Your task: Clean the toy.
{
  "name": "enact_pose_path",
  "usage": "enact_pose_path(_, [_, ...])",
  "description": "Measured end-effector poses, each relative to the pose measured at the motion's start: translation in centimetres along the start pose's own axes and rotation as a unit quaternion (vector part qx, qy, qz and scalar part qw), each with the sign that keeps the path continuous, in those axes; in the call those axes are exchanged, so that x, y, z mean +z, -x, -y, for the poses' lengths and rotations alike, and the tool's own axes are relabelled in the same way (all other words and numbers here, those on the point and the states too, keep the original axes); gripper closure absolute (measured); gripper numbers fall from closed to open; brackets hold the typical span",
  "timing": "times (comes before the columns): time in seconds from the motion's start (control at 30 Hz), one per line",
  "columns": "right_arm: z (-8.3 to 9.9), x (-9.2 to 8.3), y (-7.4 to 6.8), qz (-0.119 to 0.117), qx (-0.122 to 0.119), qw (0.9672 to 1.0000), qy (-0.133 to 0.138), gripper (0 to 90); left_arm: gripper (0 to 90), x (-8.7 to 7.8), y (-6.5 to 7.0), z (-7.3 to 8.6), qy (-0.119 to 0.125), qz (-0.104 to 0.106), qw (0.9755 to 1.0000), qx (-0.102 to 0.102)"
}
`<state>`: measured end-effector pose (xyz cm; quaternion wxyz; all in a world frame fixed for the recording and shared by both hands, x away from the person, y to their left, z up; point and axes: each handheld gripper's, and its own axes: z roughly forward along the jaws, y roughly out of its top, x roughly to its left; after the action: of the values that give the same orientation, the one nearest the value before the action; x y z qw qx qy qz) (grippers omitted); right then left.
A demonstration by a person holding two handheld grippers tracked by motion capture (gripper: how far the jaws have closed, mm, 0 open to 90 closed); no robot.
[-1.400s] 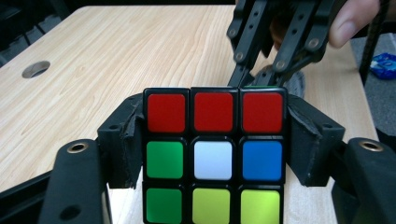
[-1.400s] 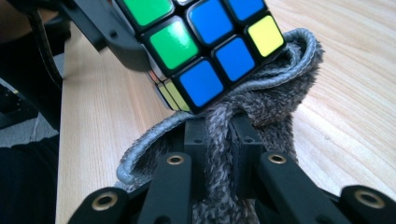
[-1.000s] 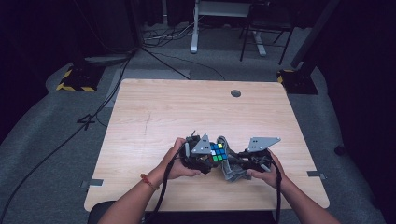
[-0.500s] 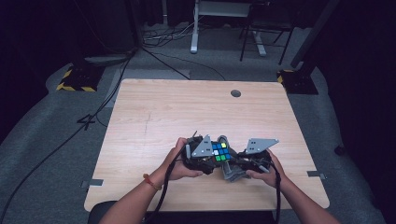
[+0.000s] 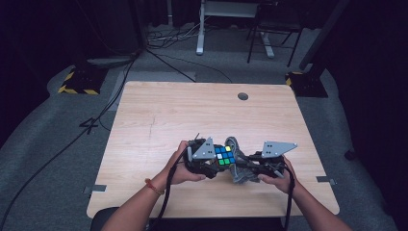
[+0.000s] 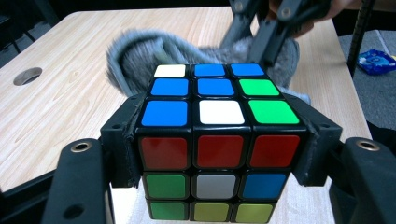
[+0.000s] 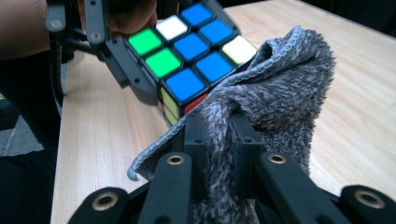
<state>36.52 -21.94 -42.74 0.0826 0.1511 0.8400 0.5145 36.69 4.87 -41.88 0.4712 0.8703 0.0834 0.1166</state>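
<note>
Near the table's [image 5: 159,115] front edge, tongs grip cube [image 5: 224,155] and cloth [image 7: 275,93].

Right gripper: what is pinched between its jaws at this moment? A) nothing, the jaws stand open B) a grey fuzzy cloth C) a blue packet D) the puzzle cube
B: the right gripper has its jaws shut on the grey fuzzy cloth, while the puzzle cube sits clamped in the left gripper.

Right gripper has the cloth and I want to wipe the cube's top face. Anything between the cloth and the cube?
Nothing visible. The left gripper clamps the cube by its sides, leaving the top face open. The grey cloth, pinched in the right gripper, already sits against the cube's edge.
</note>
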Motion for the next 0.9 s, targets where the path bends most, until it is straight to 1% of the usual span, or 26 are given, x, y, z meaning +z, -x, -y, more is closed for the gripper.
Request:
enact_pose_path(0.13, [-0.1,-0.2,0.0,0.004,0.000,0.9999,0.011,80.6,32.7,0.1,0.1,0.1,-0.006,0.004,1.0000,-0.001])
enact_pose_path(0.17, [-0.1,-0.2,-0.1,0.006,0.000,0.9999,0.013,80.6,32.7,0.2,0.1,0.1,-0.014,0.004,0.9999,0.002])
enact_pose_path(0.23, [-0.3,-0.3,-0.1,0.006,-0.002,0.9999,0.014,80.6,32.6,0.5,0.4,0.1,-0.020,-0.005,0.9997,0.009])
enact_pose_path(0.3, [-0.3,-0.3,-0.1,0.006,-0.003,0.9999,0.011,80.6,32.2,0.8,0.5,0.0,-0.033,-0.006,0.9993,0.016])
enact_pose_path(0.37, [-0.3,-0.1,-0.3,0.009,-0.007,0.9999,0.007,80.6,32.2,1.0,0.6,0.0,-0.034,-0.009,0.9993,0.015])
enact_pose_path(0.43, [-0.2,-0.1,-0.3,0.012,-0.007,0.9999,0.004,80.6,33.0,0.9,0.4,0.0,-0.029,-0.006,0.9995,0.010])
enact_pose_path(0.53, [-0.3,-0.1,-0.2,0.013,-0.005,0.9999,0.002,80.6,33.2,0.9,0.5,-0.1,-0.028,-0.012,0.9995,0.013])
enact_pose_path(0.6, [-0.1,0.1,-0.1,0.013,-0.002,0.9999,-0.008,80.6,33.2,0.8,0.4,-0.1,-0.026,-0.012,0.9995,0.013])
enact_pose_path(0.63, [0.0,0.2,-0.1,0.012,-0.002,0.9998,-0.015,80.6,33.2,0.7,0.4,-0.2,-0.021,-0.011,0.9997,0.009])
enact_pose_path(0.7, [0.2,0.6,0.0,0.003,-0.002,0.9994,-0.033,80.5,33.3,0.3,0.2,-0.3,-0.008,-0.009,0.9999,0.002])
enact_pose_path(0.73, [0.2,0.8,0.0,-0.002,-0.004,0.9990,-0.045,80.4,33.3,0.1,0.1,-0.5,-0.006,-0.011,0.9999,0.005])
enact_pose_path(0.77, [0.3,1.0,-0.1,-0.006,-0.007,0.9986,-0.051,80.4,33.3,0.0,0.1,-0.5,-0.002,-0.012,0.9999,0.003])
enact_pose_path(0.8, [0.3,1.0,-0.1,-0.010,-0.008,0.9984,-0.055,80.4,33.3,-0.2,0.1,-0.5,0.004,-0.014,0.9999,0.000])
enact_pose_path(0.83, [0.2,1.0,-0.1,-0.014,-0.011,0.9981,-0.058,80.4,33.3,-0.3,0.0,-0.5,0.006,-0.010,0.9999,-0.002])
enact_pose_path(0.9, [0.1,0.8,-0.1,-0.020,-0.012,0.9979,-0.060,80.3,33.3,-0.2,0.0,-0.4,0.000,-0.015,0.9999,0.003])
